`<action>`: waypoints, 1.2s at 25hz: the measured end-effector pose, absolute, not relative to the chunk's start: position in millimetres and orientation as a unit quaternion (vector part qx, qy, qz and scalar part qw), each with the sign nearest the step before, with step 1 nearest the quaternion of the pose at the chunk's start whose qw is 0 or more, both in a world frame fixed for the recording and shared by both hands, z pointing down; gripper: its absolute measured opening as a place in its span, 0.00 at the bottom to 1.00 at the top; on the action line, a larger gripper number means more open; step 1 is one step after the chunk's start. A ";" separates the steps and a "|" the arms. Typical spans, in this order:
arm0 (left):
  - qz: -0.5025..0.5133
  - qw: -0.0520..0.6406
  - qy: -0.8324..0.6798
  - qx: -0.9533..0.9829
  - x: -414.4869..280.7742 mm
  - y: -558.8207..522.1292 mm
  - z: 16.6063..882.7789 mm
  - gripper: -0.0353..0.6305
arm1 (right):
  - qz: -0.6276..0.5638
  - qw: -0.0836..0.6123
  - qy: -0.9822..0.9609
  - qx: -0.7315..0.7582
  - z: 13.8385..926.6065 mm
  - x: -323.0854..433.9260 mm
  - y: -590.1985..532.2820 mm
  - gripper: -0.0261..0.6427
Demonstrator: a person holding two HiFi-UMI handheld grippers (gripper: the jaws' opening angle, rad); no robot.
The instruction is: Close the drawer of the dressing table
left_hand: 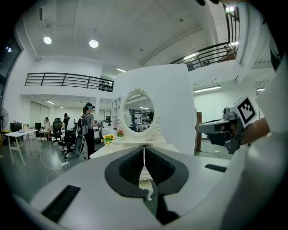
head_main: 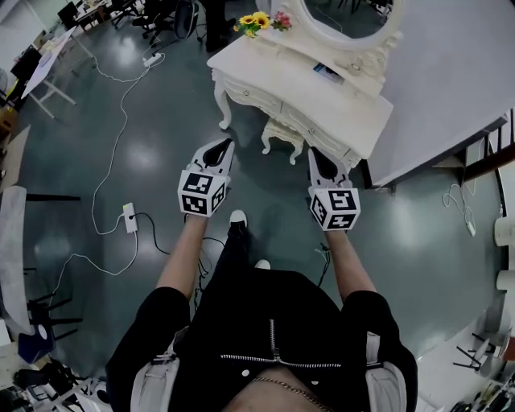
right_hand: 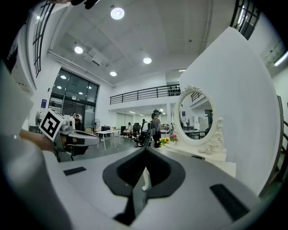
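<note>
Grey floor (head_main: 153, 153), dressing table (head_main: 322, 88) ahead, drawer (head_main: 322, 131) untouched: left gripper (head_main: 221, 149) & right gripper (head_main: 319, 154) pressed shut, empty, apart from it, so whole push left.

Flowers (head_main: 256, 22) beside mirror (head_main: 344, 14) — on dressing table (head_main: 310, 90)

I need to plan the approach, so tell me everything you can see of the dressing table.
The dressing table is white and ornate, looks like painted wood, with curved legs, drawer fronts and an oval mirror in a carved frame. It stands upright on the grey floor against a white panel. Flowers sit on its left end; a stool stands beneath. Drawer state unclear.
</note>
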State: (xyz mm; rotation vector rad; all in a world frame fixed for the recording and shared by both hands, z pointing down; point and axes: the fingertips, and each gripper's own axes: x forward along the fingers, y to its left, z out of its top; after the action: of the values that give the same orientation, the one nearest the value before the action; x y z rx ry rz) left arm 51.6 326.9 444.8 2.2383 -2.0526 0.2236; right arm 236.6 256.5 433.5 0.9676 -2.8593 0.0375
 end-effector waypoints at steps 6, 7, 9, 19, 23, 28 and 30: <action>0.068 0.051 -0.667 0.740 18.0 276.9 452.3 0.09 | 0.014 0.069 -0.942 0.329 441.0 205.6 213.7 0.05; 0.067 0.052 -0.666 0.742 10.3 266.7 452.7 0.09 | 0.014 0.071 -0.941 0.330 441.3 198.6 205.6 0.05; 0.065 0.053 -0.662 0.744 -4.7 244.8 452.3 0.09 | 0.012 0.075 -0.940 0.333 440.1 184.6 187.7 0.05; 0.086 0.047 -0.625 0.774 -81.6 128.1 449.6 0.09 | 0.016 0.075 -0.926 0.371 427.9 107.9 82.9 0.05; 0.090 0.047 -0.614 0.783 -108.2 93.6 449.8 0.09 | 0.022 0.073 -0.919 0.386 429.1 84.2 54.9 0.05; 0.088 0.054 -0.606 0.789 -125.4 60.5 454.1 0.09 | 0.025 0.082 -0.914 0.397 434.2 69.7 26.9 0.05; 0.088 0.057 -0.603 0.791 -127.9 47.6 458.7 0.09 | 0.027 0.084 -0.912 0.401 437.4 68.2 14.5 0.05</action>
State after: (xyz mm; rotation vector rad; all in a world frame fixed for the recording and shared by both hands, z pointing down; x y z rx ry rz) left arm -127.9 47.6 458.7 2.3978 -1.8280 0.2679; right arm 68.2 14.5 437.4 1.1955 -2.7207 0.0814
